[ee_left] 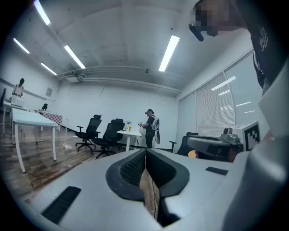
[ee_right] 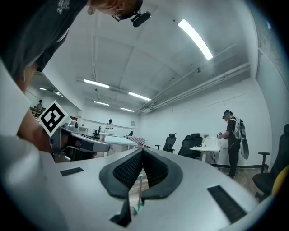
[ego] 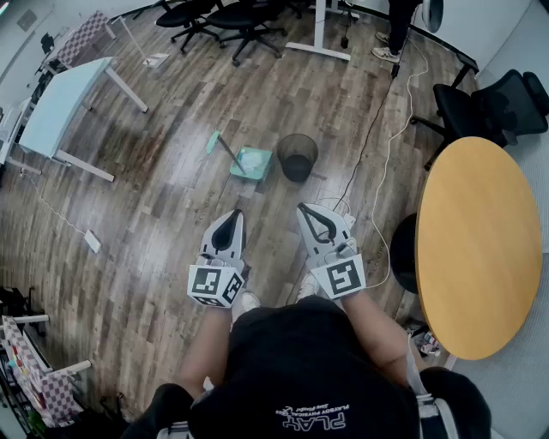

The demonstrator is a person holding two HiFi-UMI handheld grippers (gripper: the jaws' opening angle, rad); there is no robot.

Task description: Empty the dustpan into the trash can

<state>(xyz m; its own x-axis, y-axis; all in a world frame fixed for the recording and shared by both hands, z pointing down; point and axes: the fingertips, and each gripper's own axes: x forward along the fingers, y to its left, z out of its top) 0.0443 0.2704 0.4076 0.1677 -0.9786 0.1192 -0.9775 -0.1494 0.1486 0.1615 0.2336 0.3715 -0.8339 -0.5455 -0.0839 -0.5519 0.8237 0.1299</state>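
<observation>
A light green dustpan (ego: 250,163) with its long handle (ego: 225,150) stands on the wooden floor, right beside a black mesh trash can (ego: 297,157). Both lie ahead of me, well beyond the grippers. My left gripper (ego: 233,214) is held level at waist height, its jaws shut on nothing, as the left gripper view (ee_left: 145,151) also shows. My right gripper (ego: 304,207) is beside it, jaws shut and empty (ee_right: 142,151). Through the slit under the right jaws I see the green dustpan handle (ee_right: 140,189) in the distance.
A round wooden table (ego: 480,249) stands close on my right, with a black chair (ego: 497,103) behind it. A white cable (ego: 386,163) runs over the floor near the trash can. A white table (ego: 64,103) is far left, office chairs (ego: 223,17) and a standing person (ego: 399,26) at the back.
</observation>
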